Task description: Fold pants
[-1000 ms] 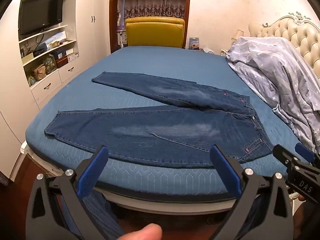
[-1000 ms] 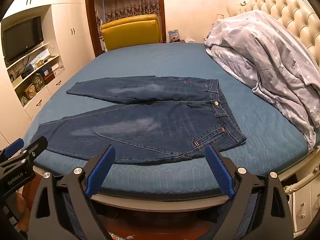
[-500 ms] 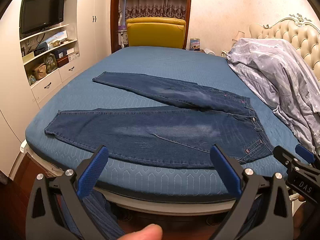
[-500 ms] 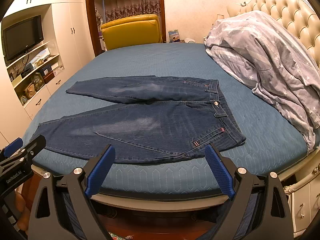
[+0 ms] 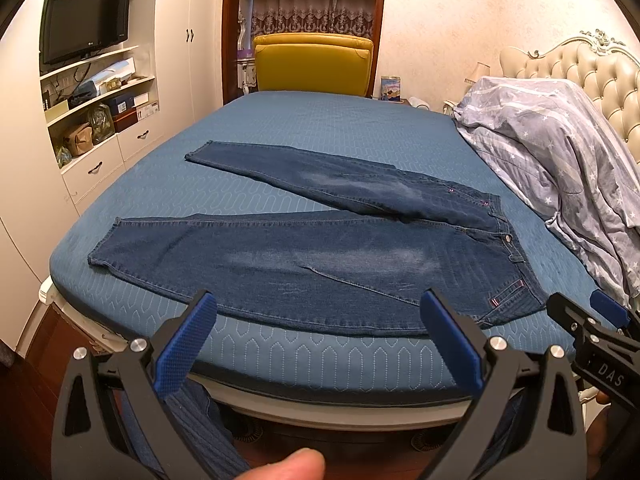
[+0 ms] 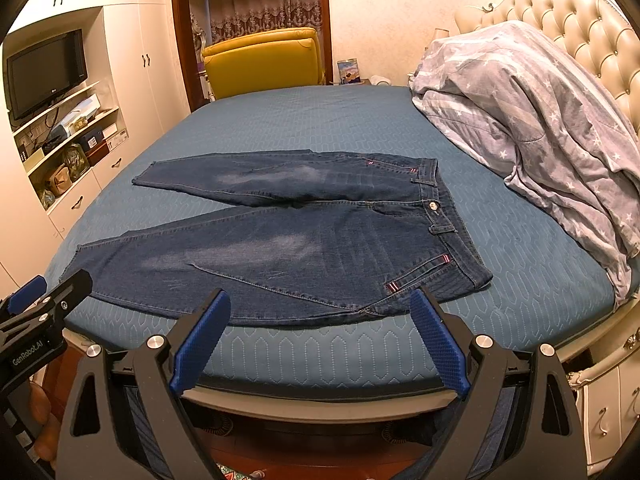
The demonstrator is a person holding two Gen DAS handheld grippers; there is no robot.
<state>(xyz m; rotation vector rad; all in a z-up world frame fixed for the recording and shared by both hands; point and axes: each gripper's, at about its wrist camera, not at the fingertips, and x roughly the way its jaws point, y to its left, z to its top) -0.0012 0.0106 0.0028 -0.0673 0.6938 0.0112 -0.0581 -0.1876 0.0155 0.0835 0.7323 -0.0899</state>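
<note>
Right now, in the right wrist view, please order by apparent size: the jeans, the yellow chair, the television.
1. jeans, largest, though they lie nearest the camera.
2. yellow chair.
3. television; it looks close to the chair's size, so the last two are unsure.

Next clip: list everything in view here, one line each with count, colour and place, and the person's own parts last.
jeans: one, dark blue, flat on the bed, legs spread apart, waist toward the headboard
bed: one, blue quilted cover
duvet: one, grey with white stars, bunched against the headboard
headboard: one, cream, tufted
armchair: one, yellow, beyond the bed's far side
television: one, black, in the wall unit
shelves: white, cluttered with bags and boxes, under the television
nightstand: one, cream, at the headboard end
left claw: black with blue pads, open, empty, short of the bed's near edge
right claw: same make, open, empty
fingertip: one, at the bottom edge of the left wrist view
</note>
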